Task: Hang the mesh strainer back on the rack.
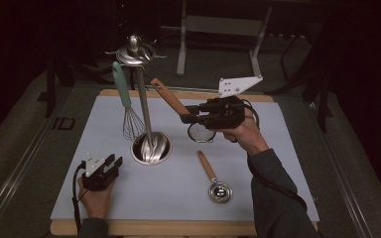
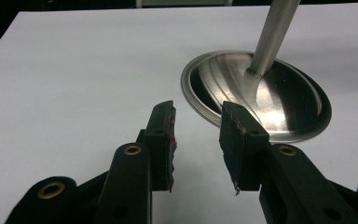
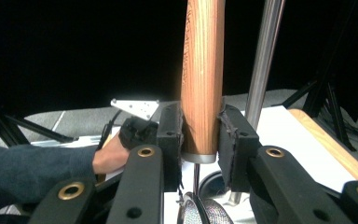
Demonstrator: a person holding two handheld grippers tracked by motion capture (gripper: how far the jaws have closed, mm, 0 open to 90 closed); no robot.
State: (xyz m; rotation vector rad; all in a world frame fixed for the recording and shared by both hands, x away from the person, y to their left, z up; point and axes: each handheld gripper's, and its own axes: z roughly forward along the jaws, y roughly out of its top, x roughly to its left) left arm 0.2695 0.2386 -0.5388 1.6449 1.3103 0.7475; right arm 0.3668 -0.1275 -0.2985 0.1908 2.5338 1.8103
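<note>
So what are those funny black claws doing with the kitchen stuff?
A person is using two hand-held grippers at a table. The right gripper is clamped on the wooden handle of a small strainer and holds it up near the metal utensil stand, where a whisk already hangs. The left gripper rests open on the white mat, holding nothing, beside the stand's round base. Another wooden-handled scoop lies on the mat.

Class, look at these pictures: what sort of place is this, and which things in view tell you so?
Probably a staged recording workspace, not a home kitchen. A white mat covers a wooden board; a steel utensil stand holds a whisk; the right gripper clamps a wooden-handled strainer; the surroundings are dark, with bare metal frames.
</note>
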